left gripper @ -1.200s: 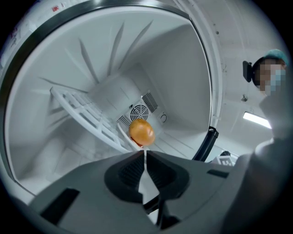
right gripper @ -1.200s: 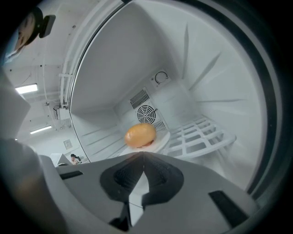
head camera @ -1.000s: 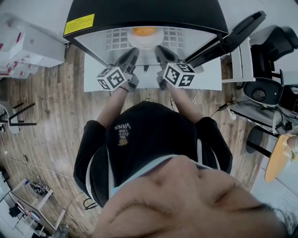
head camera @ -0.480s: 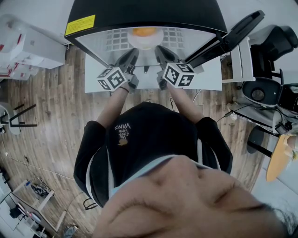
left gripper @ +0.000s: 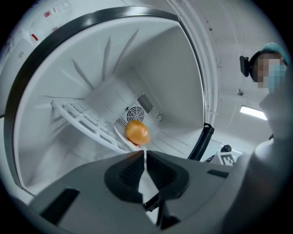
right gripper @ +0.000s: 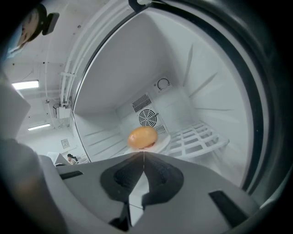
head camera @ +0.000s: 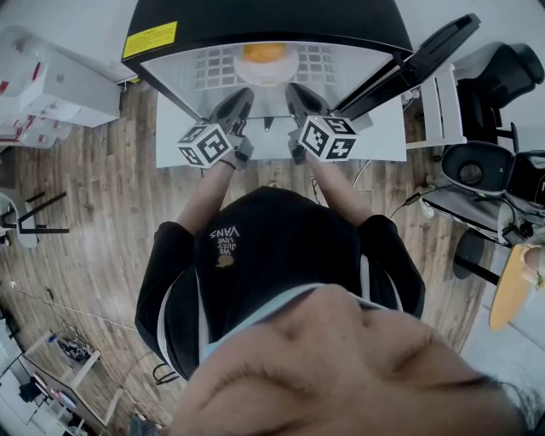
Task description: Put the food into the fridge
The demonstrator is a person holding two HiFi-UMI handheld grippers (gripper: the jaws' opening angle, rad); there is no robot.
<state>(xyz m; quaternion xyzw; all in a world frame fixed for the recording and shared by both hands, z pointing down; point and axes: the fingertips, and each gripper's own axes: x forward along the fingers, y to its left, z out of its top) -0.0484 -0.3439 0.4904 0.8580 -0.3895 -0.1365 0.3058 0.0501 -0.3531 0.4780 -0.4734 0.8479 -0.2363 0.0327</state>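
An orange bun-like food (head camera: 264, 54) lies on a white plate (head camera: 266, 75) on the wire shelf inside the open fridge (head camera: 264, 25). In the left gripper view the food (left gripper: 137, 133) sits just beyond my left gripper (left gripper: 144, 152), whose jaws are shut with nothing between them. The right gripper view has the food (right gripper: 143, 137) on its plate (right gripper: 161, 142) ahead of my right gripper (right gripper: 143, 153), also shut and empty. From the head view both grippers, left (head camera: 241, 100) and right (head camera: 294, 94), hover side by side at the fridge opening, short of the plate.
The fridge door (head camera: 417, 68) stands swung open to the right. A white wire shelf (right gripper: 197, 137) runs across the fridge interior, with a fan grille (right gripper: 147, 119) on the back wall. Chairs and equipment (head camera: 494, 162) stand on the wooden floor to the right.
Both grippers hold almost the same place at the fridge mouth; the view has shifted slightly, and the food stays on its plate.
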